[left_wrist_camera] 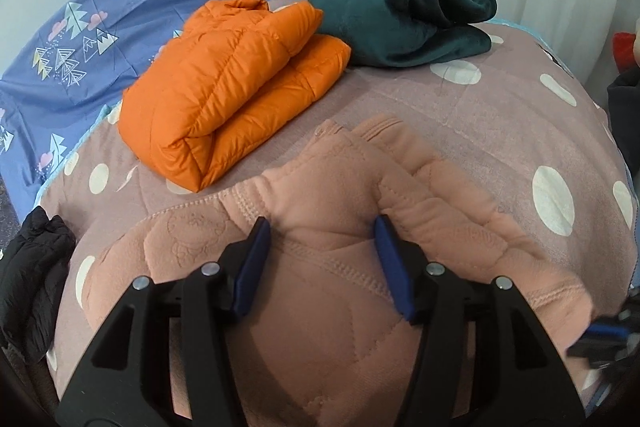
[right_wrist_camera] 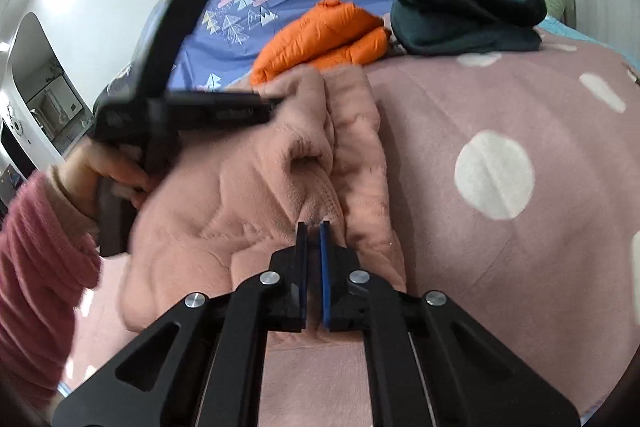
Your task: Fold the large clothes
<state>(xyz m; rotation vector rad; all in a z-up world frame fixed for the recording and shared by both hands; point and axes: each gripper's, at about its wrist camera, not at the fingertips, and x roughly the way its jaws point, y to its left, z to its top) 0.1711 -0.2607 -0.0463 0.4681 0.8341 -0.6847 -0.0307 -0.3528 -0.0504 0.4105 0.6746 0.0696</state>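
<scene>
Peach-pink quilted fleece garment (left_wrist_camera: 320, 267) lies bunched on the bed, on a mauve bedspread with large white dots (left_wrist_camera: 460, 115), and I use that garment as my landmark. My left hand-held gripper (left_wrist_camera: 320, 227) sits right over it with its blue pads spread wide apart; a raised fold of the fleece stands between them, but the pads do not pinch it, so I read this one as open. My right hand-held gripper (right_wrist_camera: 313, 225) comes in at the garment's right edge, its two blue pads drawn almost together on a thin ridge of the fleece near a stitched seam, so it is clamped on the cloth. From the right wrist view I also see the left tool from the side, blurred, held in a bare hand (right_wrist_camera: 112, 167) with a pink knitted sleeve (right_wrist_camera: 36, 267) behind it, at the garment's left side.

Beyond the garment, just past its far edge, a folded orange puffer jacket (left_wrist_camera: 232, 87) rests on the bedspread. Farther back and to the right of that, touching it, lies a dark teal fleece bundle (left_wrist_camera: 404, 19). A blue sheet printed with trees and clouds (left_wrist_camera: 100, 27) rises to the far left of the garment. A black puffy item (left_wrist_camera: 32, 275) sits at its near left, at the bed's edge.
</scene>
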